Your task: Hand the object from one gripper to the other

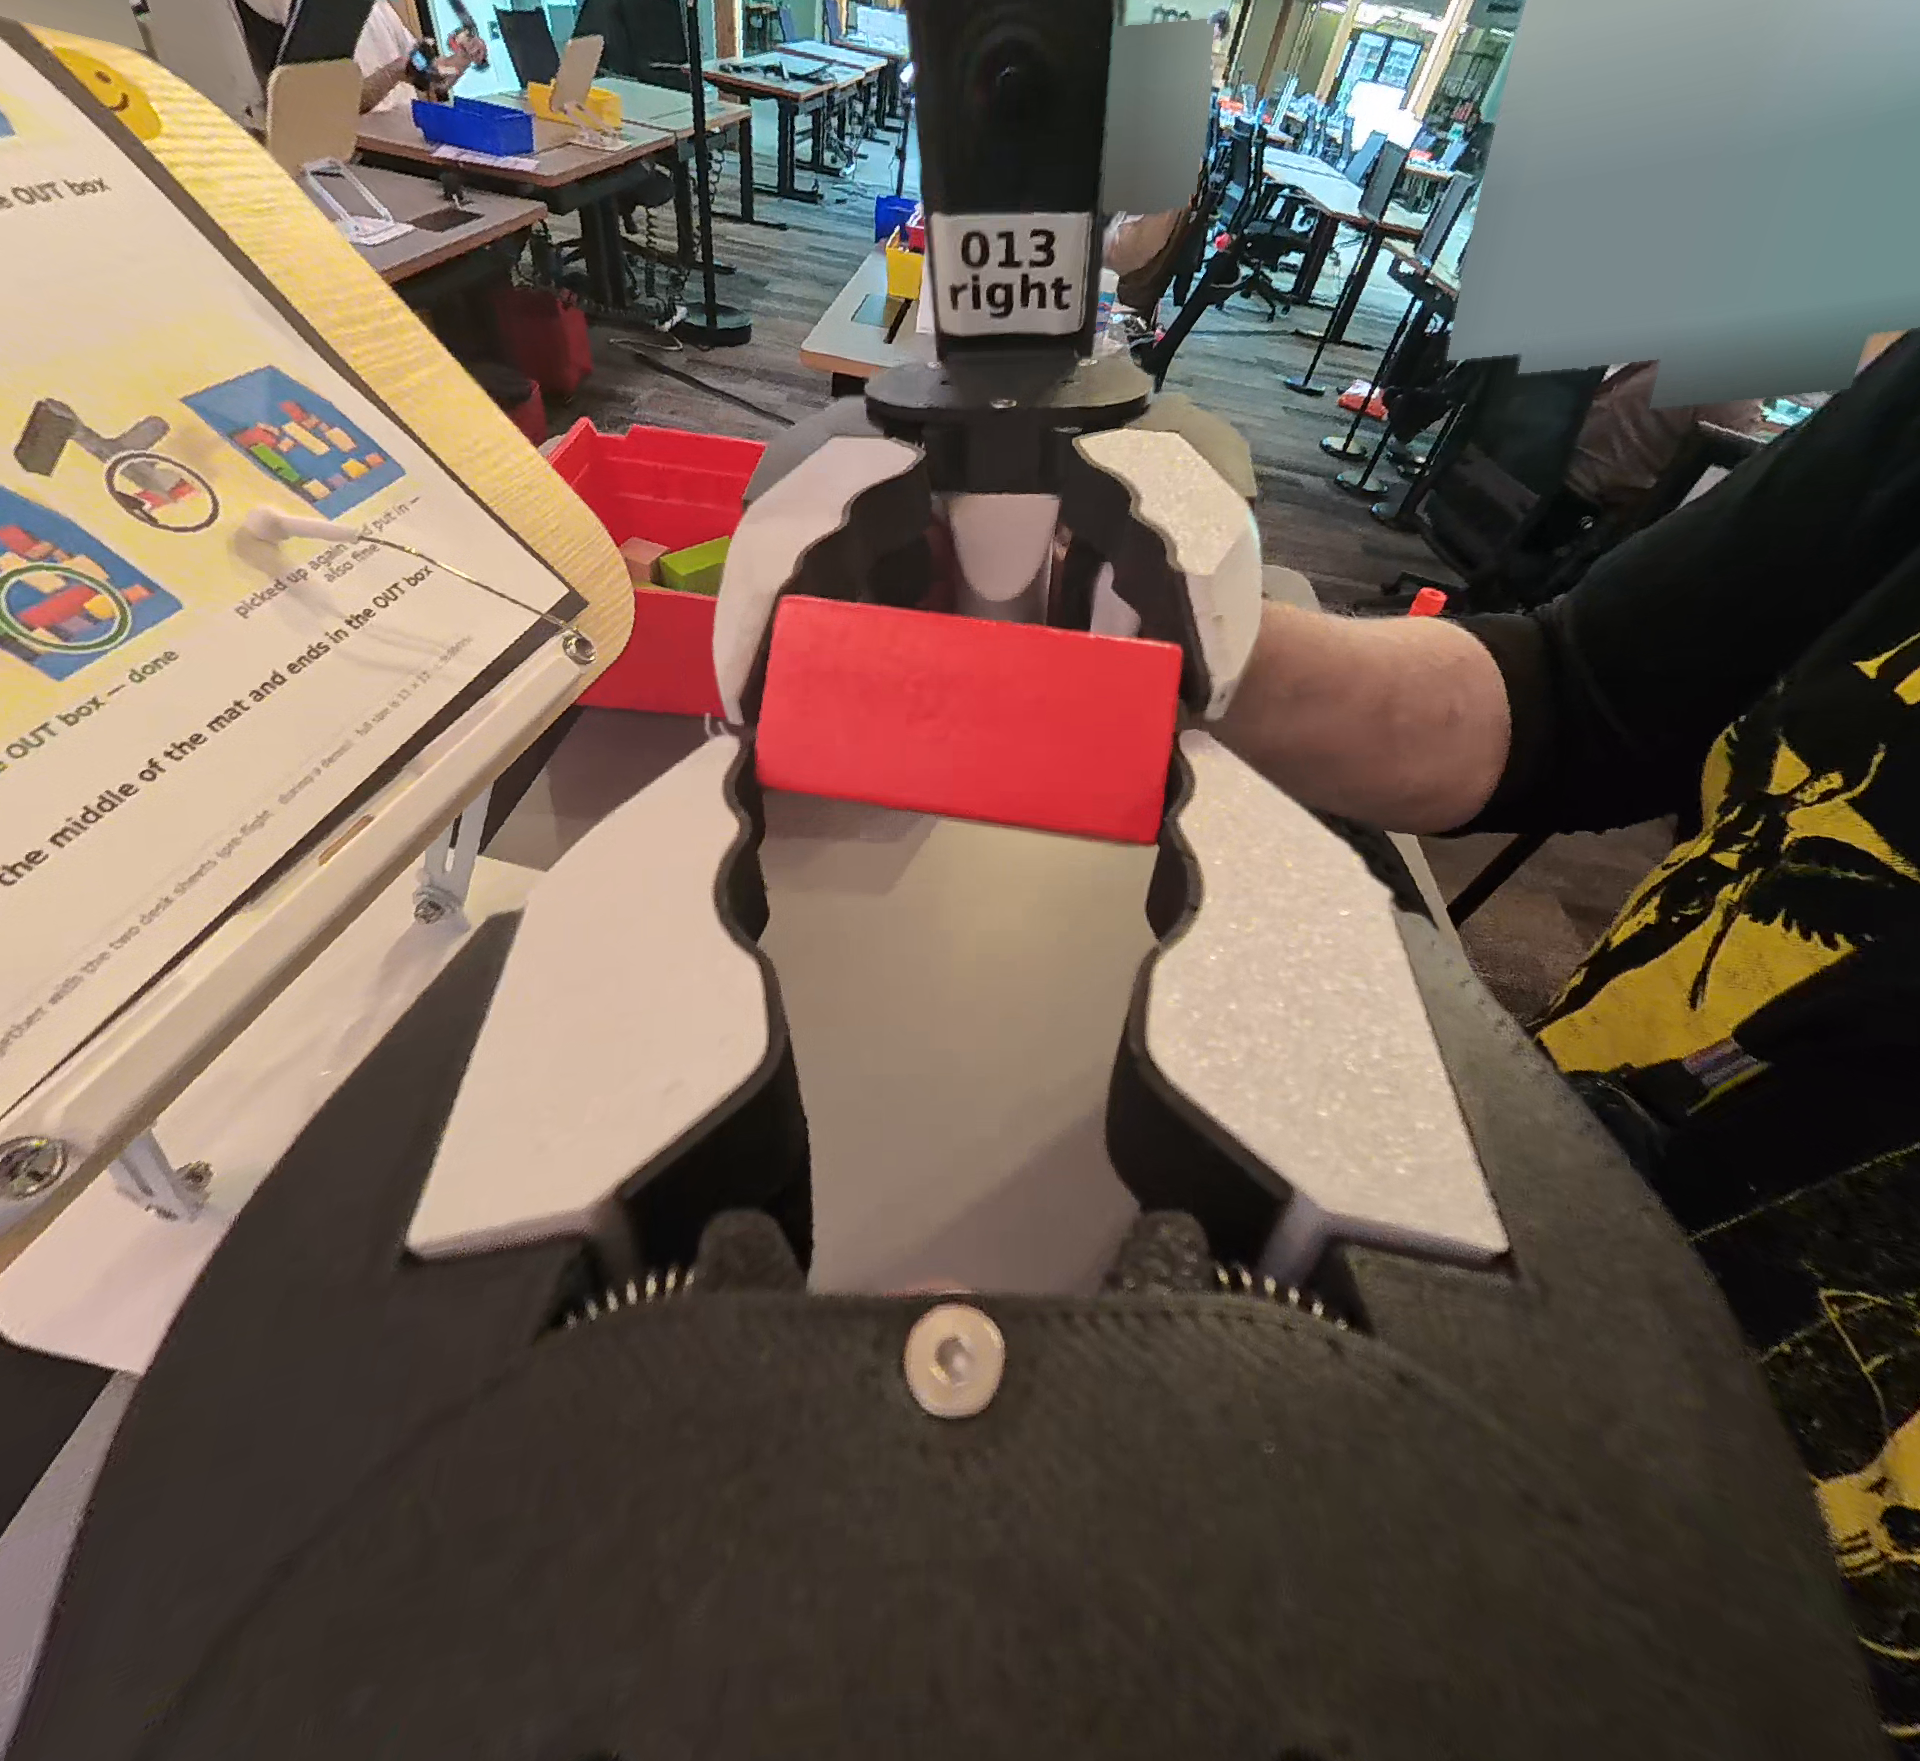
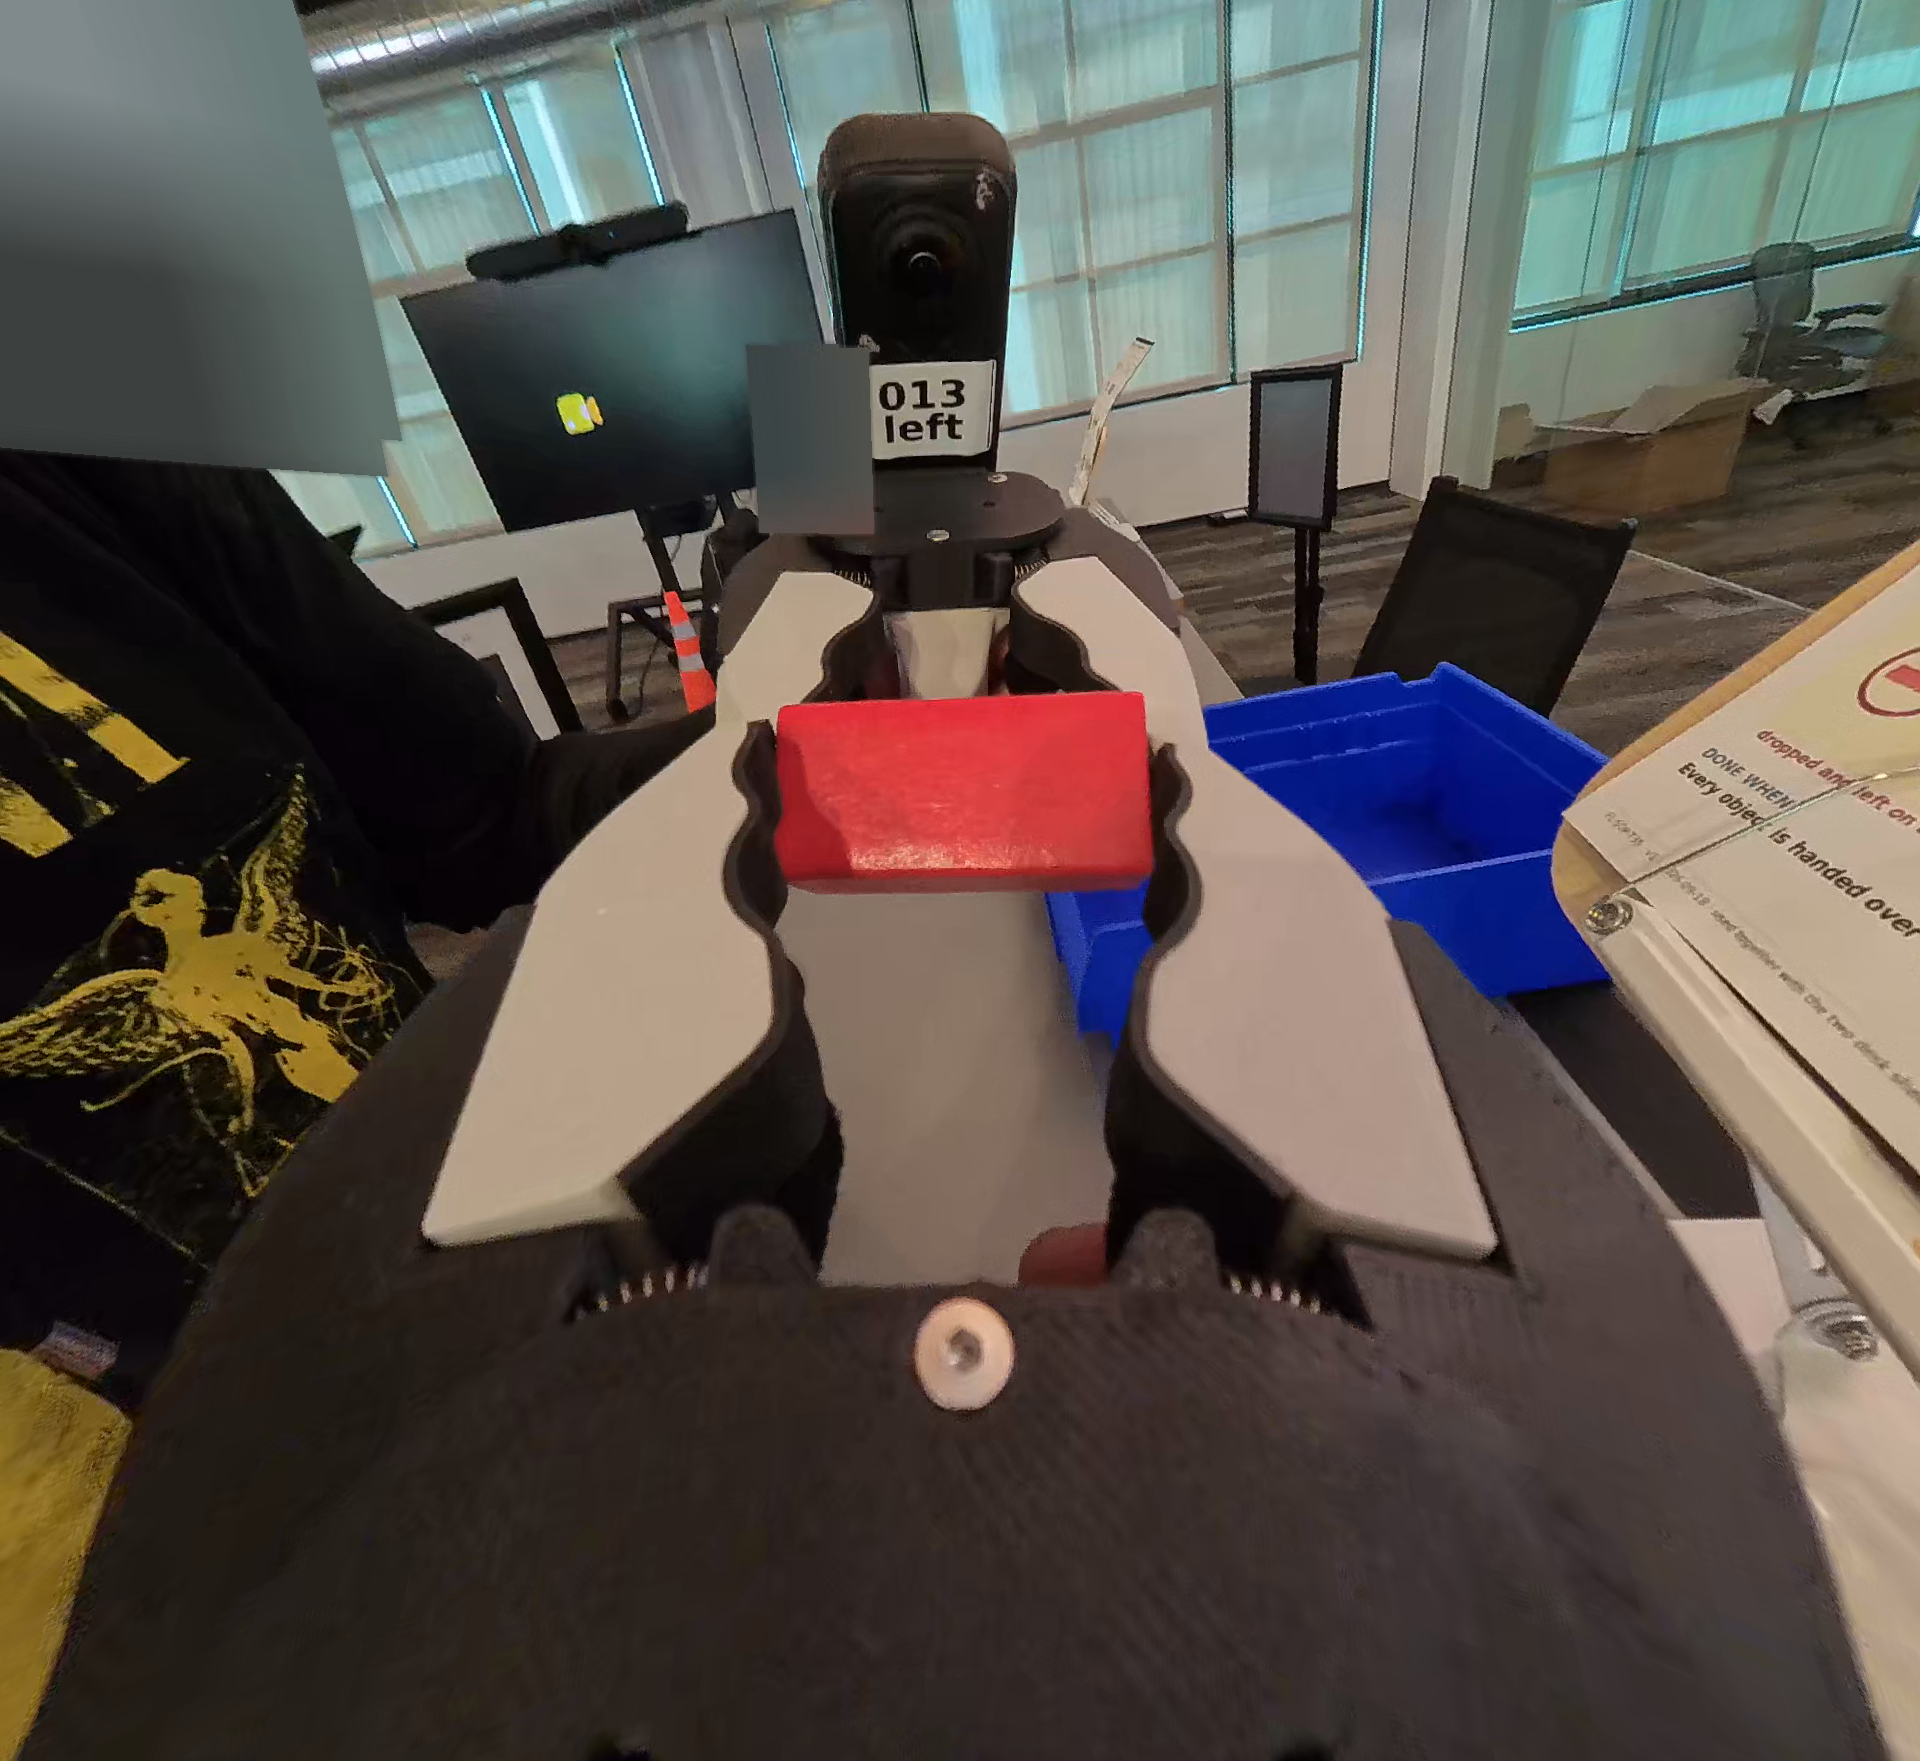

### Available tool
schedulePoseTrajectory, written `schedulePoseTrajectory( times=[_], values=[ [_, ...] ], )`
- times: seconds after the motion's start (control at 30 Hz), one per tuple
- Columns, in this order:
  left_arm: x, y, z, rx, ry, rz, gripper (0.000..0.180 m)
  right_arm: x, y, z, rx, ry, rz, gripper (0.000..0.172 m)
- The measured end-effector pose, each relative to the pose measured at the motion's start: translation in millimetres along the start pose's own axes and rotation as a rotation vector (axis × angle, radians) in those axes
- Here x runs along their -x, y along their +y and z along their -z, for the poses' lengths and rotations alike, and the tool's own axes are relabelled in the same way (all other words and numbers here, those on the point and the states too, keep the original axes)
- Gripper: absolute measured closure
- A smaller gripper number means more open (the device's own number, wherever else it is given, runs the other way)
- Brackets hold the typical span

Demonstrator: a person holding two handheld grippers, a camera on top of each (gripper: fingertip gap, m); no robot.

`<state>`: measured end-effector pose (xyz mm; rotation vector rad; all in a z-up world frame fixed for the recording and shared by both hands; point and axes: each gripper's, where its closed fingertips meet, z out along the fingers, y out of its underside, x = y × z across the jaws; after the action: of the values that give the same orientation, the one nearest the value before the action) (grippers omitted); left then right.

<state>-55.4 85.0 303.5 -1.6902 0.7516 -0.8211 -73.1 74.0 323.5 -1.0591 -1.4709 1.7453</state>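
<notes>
A red rectangular block (image 1: 966, 719) hangs in the air between my two grippers, which face each other tip to tip. In the left wrist view my left gripper (image 1: 961, 776) has both dark pads against the block's short ends. The right gripper's white fingers (image 1: 1205, 527) close around the same ends from the far side. In the right wrist view my right gripper (image 2: 961, 807) presses both pads on the ends of the block (image 2: 961, 786). The left gripper's fingers (image 2: 800, 631) reach in behind it. Both grippers are shut on the block.
A red bin (image 1: 665, 475) holding a green block (image 1: 694, 565) and others stands behind the right gripper. A blue bin (image 2: 1403, 797) sits beside the left gripper. Tilted instruction boards (image 1: 260, 568) (image 2: 1766, 838) stand close by. The person's forearm (image 1: 1371, 724) reaches in from the right. The grippers are tip to tip, or close to it.
</notes>
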Motion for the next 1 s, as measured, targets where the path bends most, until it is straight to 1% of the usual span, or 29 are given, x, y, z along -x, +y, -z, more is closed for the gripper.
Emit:
schedulePoseTrajectory(
  times=[0.07,0.1,0.17,0.23,0.3,0.37,0.43,0.5,0.6,0.67,0.77,0.83,0.93,1.0],
  values=[
    [-1.1,-2.6,1.2,-0.005,-0.012,-0.014,0.111,-0.8,-4.7,16.5,-0.008,0.029,0.004,0.105],
    [-0.7,-3.1,4.6,-0.004,-0.020,-0.017,0.110,-3.7,-7.5,31.7,0.003,0.062,0.013,0.105],
    [4.1,-0.4,15.3,0.008,-0.058,-0.017,0.112,-15.6,-10.0,77.2,0.073,0.169,0.046,0.105],
    [8.7,6.7,28.8,0.029,-0.099,-0.017,0.116,-28.8,-5.0,137.3,0.210,0.283,0.074,0.105],
    [10.1,16.2,41.3,0.044,-0.121,-0.004,0.118,-47.3,16.7,206.0,0.440,0.424,0.066,0.105],
    [12.5,27.3,50.2,0.063,-0.144,0.022,0.119,-62.9,47.1,271.2,0.668,0.525,0.025,0.105],
    [15.4,36.8,54.6,0.069,-0.165,0.050,0.121,-73.3,83.8,323.0,0.856,0.568,-0.055,0.105],
    [17.5,44.9,54.1,0.072,-0.172,0.079,0.122,-77.2,123.3,360.3,1.018,0.561,-0.145,0.105],
    [18.9,55.7,46.7,0.106,-0.179,0.095,0.122,-77.5,169.8,385.8,1.153,0.498,-0.243,0.105],
    [18.6,60.6,39.9,0.138,-0.176,0.092,0.122,-79.2,187.1,386.4,1.162,0.448,-0.267,0.105],
    [18.3,63.6,30.5,0.168,-0.165,0.088,0.122,-83.8,202.0,384.8,1.168,0.392,-0.299,0.105],
    [18.4,63.7,25.1,0.175,-0.156,0.093,0.122,-85.7,207.9,380.6,1.158,0.345,-0.334,0.105],
    [20.2,65.1,18.1,0.184,-0.152,0.102,0.122,-88.9,217.3,382.0,1.195,0.295,-0.372,0.105],
    [21.3,66.5,14.5,0.189,-0.153,0.108,0.122,-91.1,221.2,378.2,1.188,0.260,-0.380,0.105]
  ],
)
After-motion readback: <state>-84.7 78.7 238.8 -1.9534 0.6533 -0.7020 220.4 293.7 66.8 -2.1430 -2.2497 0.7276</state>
